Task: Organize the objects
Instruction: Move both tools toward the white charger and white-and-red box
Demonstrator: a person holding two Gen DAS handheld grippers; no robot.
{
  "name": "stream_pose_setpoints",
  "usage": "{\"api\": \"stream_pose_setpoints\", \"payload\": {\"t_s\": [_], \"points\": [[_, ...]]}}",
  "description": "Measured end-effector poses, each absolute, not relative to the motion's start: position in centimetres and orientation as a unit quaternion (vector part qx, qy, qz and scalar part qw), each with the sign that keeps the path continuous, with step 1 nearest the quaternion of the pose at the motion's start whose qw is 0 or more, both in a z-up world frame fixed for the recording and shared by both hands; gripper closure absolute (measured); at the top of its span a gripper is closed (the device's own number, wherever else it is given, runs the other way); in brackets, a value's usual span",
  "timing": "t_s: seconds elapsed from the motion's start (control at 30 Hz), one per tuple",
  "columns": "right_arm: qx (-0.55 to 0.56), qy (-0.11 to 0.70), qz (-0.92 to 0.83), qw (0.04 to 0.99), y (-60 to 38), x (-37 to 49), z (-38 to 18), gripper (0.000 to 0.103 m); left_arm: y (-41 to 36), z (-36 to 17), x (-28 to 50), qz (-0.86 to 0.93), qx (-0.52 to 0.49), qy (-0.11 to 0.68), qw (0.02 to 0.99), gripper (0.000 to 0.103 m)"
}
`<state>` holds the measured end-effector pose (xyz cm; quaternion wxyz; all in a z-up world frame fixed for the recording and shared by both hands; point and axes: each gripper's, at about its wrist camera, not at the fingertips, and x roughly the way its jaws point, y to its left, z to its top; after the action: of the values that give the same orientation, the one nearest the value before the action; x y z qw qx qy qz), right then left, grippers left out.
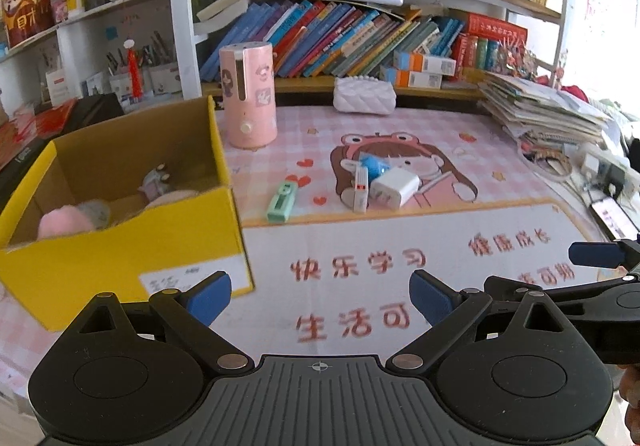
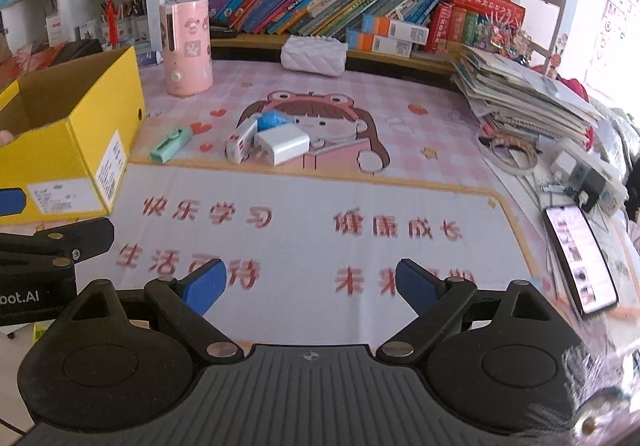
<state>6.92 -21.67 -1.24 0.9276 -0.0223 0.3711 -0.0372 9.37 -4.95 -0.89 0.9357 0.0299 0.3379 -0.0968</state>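
Note:
A yellow cardboard box (image 1: 120, 246) stands at the left of the desk mat, with a pink plush (image 1: 60, 224) and small toys inside; it also shows in the right wrist view (image 2: 80, 149). On the mat lie a mint green stapler-like item (image 1: 282, 201) (image 2: 170, 145), a white eraser box (image 1: 361, 189) (image 2: 241, 141), a white charger (image 1: 396, 185) (image 2: 282, 145) and a blue item (image 1: 374, 165) (image 2: 272, 120). My left gripper (image 1: 320, 296) is open and empty, beside the box. My right gripper (image 2: 310, 286) is open and empty over the mat's front.
A pink cylindrical humidifier (image 1: 250, 95) and a white quilted pouch (image 1: 364, 95) stand at the back. A paper stack (image 1: 548, 113) and a phone (image 2: 580, 258) lie at the right. Bookshelves (image 1: 340, 41) run behind the desk.

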Motion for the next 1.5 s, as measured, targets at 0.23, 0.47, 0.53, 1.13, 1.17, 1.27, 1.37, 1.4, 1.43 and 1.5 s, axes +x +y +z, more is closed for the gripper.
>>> {"api": "stream_pose_setpoints", "payload": {"t_s": [0.23, 0.47, 0.53, 1.13, 1.17, 1.27, 1.37, 1.4, 1.43, 1.5], "points": [[-0.03, 0.367, -0.022, 0.93, -23.8, 9.9, -0.9, 0.013, -6.8, -0.7, 11.6, -0.083, 0.02, 0.336, 0.938, 0.006], [-0.032, 0.368, 0.001, 0.929, -25.5, 12.6, -1.0, 0.013, -8.2, -0.8, 13.3, -0.062, 0.017, 0.34, 0.938, 0.006], [-0.032, 0.369, 0.007, 0.929, -26.0, 13.2, -1.1, 0.013, -8.6, -0.9, 13.7, -0.056, 0.017, 0.342, 0.938, 0.006], [-0.012, 0.377, 0.033, 0.926, -29.3, 16.4, -2.1, 0.017, -11.7, -1.1, 15.6, -0.028, 0.034, 0.346, 0.937, 0.006], [-0.01, 0.377, 0.033, 0.926, -29.4, 16.4, -2.2, 0.018, -11.8, -1.1, 15.7, -0.027, 0.035, 0.346, 0.937, 0.006], [-0.005, 0.374, 0.032, 0.927, -29.9, 16.7, -2.3, 0.021, -11.9, -1.3, 15.9, -0.022, 0.037, 0.348, 0.937, 0.007], [0.0, 0.372, 0.034, 0.928, -30.3, 17.2, -2.4, 0.025, -12.1, -1.4, 16.5, -0.016, 0.037, 0.349, 0.936, 0.007], [0.001, 0.371, 0.035, 0.928, -30.5, 17.3, -2.4, 0.026, -12.2, -1.4, 16.7, -0.016, 0.038, 0.348, 0.936, 0.007], [0.001, 0.37, 0.035, 0.928, -30.6, 17.5, -2.4, 0.027, -12.3, -1.5, 16.9, -0.016, 0.039, 0.346, 0.937, 0.007], [0.003, 0.369, 0.037, 0.929, -30.8, 18.0, -2.5, 0.03, -12.5, -1.5, 17.3, -0.015, 0.043, 0.343, 0.938, 0.011]]}}
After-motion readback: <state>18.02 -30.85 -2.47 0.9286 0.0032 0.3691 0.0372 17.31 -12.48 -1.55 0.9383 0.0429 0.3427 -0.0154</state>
